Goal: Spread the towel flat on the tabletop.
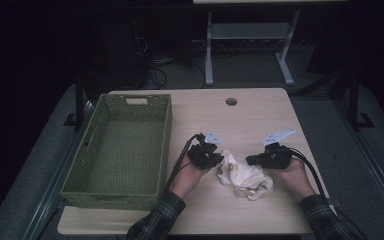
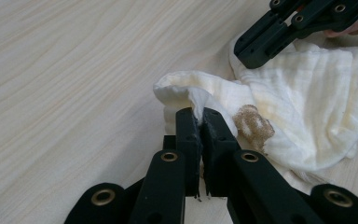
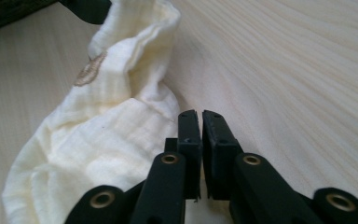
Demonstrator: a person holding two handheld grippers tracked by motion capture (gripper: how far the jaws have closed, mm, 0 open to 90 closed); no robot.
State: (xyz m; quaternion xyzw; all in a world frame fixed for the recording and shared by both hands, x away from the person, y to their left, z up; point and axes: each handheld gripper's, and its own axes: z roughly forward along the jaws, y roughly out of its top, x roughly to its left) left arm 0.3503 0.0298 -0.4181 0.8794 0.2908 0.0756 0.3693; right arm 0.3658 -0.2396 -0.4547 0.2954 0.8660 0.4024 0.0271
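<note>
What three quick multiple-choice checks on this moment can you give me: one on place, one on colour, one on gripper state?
1. Where does the basket stand on the table?
A. at the person's left
B. at the person's right
C. at the far edge, behind the round hole

2. What colour is the cloth?
A. dark blue
B. cream
C. red

3. What is the left gripper doing?
A. standing wide open above the cloth
B. shut on the basket rim
C. shut on a fold of the cloth

Answers:
1 A: the high view shows the basket left of both hands.
2 B: both gripper views show pale cream fabric with a small tan patch.
3 C: in the left gripper view a ridge of cloth is pinched between the jaws; the right gripper is shut beside the cloth with nothing between its jaws.
</note>
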